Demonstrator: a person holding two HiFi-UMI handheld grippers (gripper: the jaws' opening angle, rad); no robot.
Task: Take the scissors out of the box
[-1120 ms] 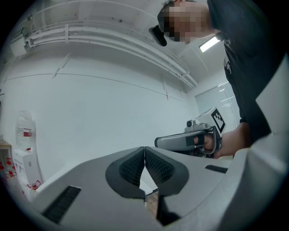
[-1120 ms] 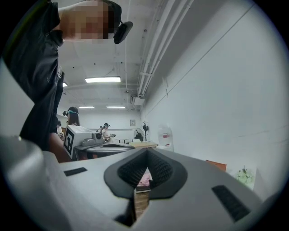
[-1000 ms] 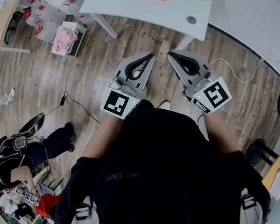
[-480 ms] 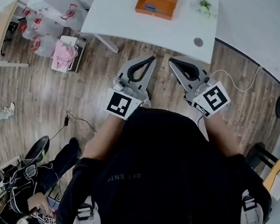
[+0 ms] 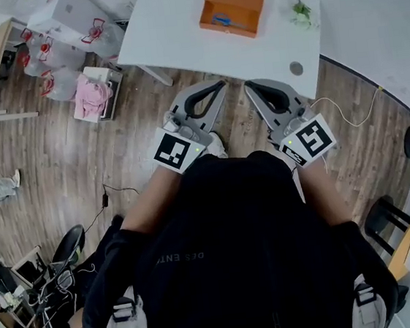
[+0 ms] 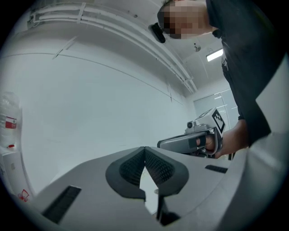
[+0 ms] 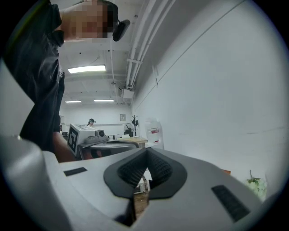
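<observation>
An orange box (image 5: 232,7) lies on the white table (image 5: 175,30) ahead of me, with something blue, apparently the scissors (image 5: 222,22), inside it. Both grippers are held out level at waist height over the wooden floor, short of the table's near edge. In the head view my left gripper (image 5: 219,84) is shut with nothing in it. My right gripper (image 5: 249,85) is beside it, also shut and empty. The left gripper view shows its own jaws (image 6: 145,150) meeting at the tip. In the right gripper view its jaws (image 7: 146,151) are likewise closed together.
A green sprig (image 5: 301,12) and a round grommet (image 5: 296,68) are on the table to the right of the box. A bin with pink cloth (image 5: 92,95) and several bags (image 5: 46,60) stand at the left. A white cable (image 5: 346,114) runs across the floor at the right.
The table and the orange box have come nearer and lower in the head view as I moved towards them. Both grippers stayed shut and side by side.
</observation>
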